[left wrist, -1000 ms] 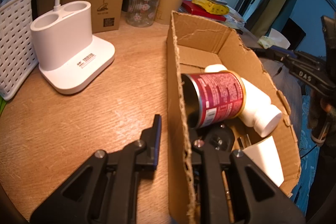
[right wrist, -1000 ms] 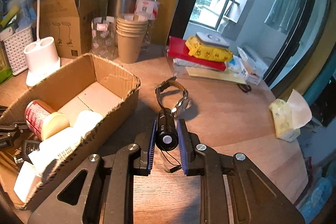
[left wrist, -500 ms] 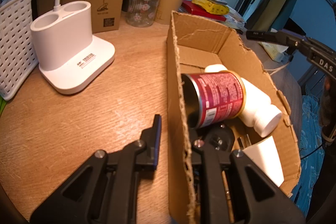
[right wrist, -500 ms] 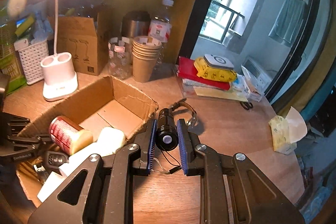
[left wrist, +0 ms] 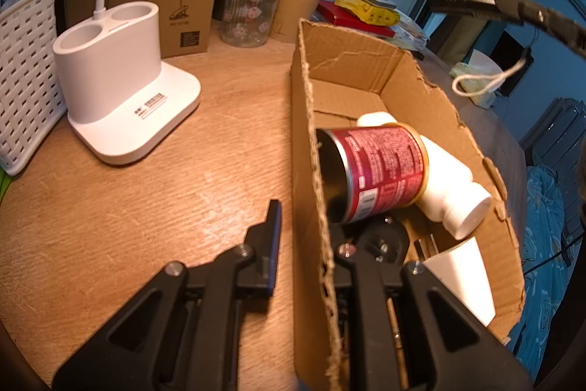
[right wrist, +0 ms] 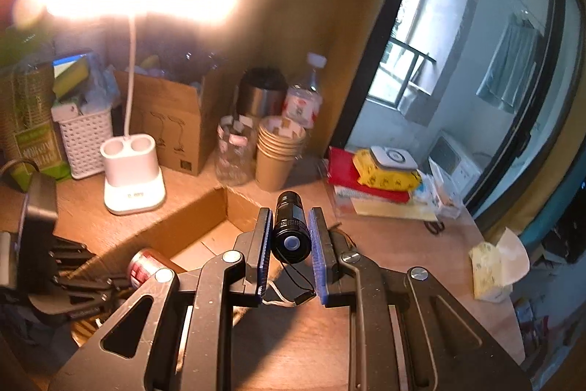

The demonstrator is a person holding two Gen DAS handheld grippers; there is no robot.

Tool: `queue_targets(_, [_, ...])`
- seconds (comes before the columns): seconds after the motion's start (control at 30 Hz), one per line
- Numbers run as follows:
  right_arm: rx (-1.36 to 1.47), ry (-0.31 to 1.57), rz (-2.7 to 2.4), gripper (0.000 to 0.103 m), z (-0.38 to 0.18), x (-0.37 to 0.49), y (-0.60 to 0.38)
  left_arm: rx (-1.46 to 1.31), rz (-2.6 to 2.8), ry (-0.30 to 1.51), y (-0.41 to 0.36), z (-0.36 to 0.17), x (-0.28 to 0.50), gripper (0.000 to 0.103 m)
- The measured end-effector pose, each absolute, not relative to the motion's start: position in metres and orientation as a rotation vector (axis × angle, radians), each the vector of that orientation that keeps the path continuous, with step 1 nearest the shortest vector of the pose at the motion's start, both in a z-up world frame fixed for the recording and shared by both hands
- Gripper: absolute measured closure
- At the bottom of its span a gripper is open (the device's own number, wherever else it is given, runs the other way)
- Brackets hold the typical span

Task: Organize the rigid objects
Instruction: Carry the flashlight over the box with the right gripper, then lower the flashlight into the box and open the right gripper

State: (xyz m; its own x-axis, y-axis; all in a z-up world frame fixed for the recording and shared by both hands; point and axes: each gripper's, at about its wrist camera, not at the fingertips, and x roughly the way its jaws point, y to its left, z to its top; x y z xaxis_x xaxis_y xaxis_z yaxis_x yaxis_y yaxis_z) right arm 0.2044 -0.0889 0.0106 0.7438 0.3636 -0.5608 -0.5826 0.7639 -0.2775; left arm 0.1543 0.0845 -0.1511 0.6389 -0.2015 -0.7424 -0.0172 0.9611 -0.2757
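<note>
On the bench [left wrist: 154,193], seen from the left wrist, the left gripper [left wrist: 307,229] pinches the near left wall of the cardboard box [left wrist: 370,61]. One red can [left wrist: 381,171] and one white bottle [left wrist: 454,196] lie inside; the can's writing is too small to read.

Over the box, seen from the right wrist, the right gripper [right wrist: 291,240] pinches one black flashlight [right wrist: 291,226], pointing away.
</note>
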Motion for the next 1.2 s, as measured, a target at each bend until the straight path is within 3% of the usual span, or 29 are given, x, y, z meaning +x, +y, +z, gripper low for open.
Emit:
queue_targets(0.3, [-0.468,0.509,0.594,0.082,0.004,0.204,-0.060,-0.269,-0.107,0.874,0.084,-0.151,0.154,0.088])
queue_targets(1.2, [-0.653,0.685,0.643,0.081,-0.086,0.233,-0.006,-0.268,-0.106,0.874,0.085,-0.152,0.154,0.088])
